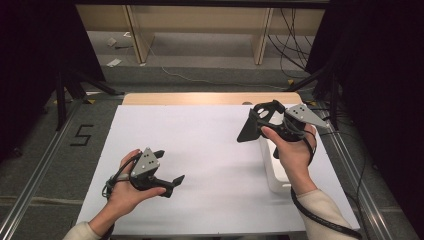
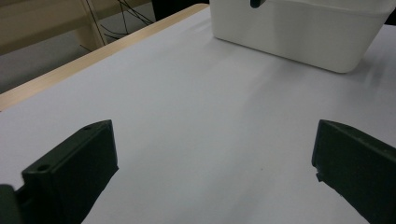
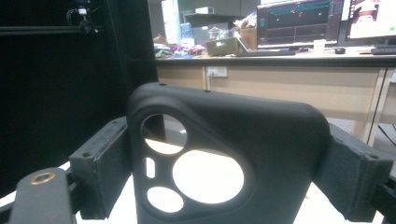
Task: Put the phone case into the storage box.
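Above the bin (image 1: 276, 172), right gripper (image 1: 260, 117) clamps phone case (image 3: 224, 154).

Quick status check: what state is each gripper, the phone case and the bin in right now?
Left gripper: open, holding nothing, low over the table.
Right gripper: shut on phone case, raised above the bin.
Phone case: clamped between the jaws, off the table, camera cutouts visible.
Bin: upright on the table, contents hidden.
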Demonstrator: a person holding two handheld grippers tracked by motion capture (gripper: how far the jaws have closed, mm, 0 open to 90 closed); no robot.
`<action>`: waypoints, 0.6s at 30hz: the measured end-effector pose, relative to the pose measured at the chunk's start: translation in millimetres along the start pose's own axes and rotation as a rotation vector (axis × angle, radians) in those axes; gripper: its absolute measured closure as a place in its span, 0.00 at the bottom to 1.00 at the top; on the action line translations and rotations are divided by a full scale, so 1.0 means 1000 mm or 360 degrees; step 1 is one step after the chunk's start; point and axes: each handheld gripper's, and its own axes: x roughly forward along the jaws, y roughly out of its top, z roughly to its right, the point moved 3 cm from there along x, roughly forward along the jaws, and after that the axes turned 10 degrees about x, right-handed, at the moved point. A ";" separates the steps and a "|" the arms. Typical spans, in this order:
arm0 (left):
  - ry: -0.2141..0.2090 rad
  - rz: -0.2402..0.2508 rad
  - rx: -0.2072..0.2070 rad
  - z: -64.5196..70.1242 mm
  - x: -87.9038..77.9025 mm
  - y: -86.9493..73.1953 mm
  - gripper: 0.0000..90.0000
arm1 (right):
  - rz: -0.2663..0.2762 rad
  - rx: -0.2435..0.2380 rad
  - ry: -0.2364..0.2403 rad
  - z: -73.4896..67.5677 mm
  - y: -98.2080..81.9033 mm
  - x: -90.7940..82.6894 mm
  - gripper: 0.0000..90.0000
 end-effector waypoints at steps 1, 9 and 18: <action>0.0001 0.0000 0.0001 0.000 0.000 0.000 0.00 | 0.0001 0.0002 -0.0001 0.000 0.000 0.000 0.17; 0.0003 -0.0002 0.0001 -0.001 0.000 0.000 0.00 | 0.0008 0.0001 -0.0017 0.003 0.003 -0.002 0.17; 0.0001 -0.0001 -0.0002 -0.001 0.000 0.000 0.00 | 0.0021 0.0000 -0.0044 0.009 0.005 -0.004 0.17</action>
